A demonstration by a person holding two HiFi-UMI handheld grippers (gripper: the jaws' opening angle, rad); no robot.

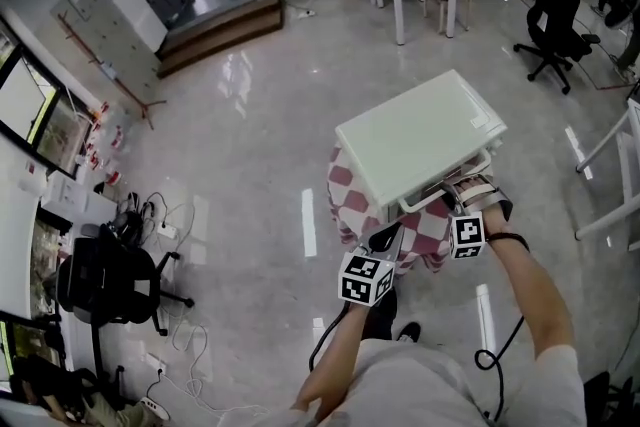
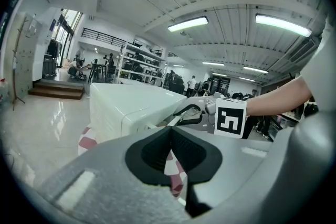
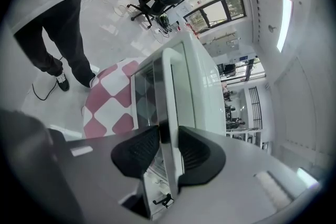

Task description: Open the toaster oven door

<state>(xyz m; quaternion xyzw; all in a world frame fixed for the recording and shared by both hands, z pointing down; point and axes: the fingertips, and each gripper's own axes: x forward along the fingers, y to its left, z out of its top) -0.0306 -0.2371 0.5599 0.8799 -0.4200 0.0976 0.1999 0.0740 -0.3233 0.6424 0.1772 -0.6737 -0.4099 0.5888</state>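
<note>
Toaster oven (image 1: 420, 140): stands on a red-and-white checked cloth (image 1: 345, 187), door side facing the person.
Right gripper (image 3: 169, 139): at the oven's front, its two pads clamped on either side of the white door handle (image 3: 169, 86).
Left gripper (image 2: 171, 139): near the oven's front, not touching the oven. Jaws pressed together with nothing between them.

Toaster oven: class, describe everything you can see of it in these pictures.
The toaster oven is a pale, glossy white box with rounded edges, standing upright on a red-and-white checked cloth. Its front carries a glass door with a long white bar handle. The right gripper grips that handle, one pad on each side.
</note>
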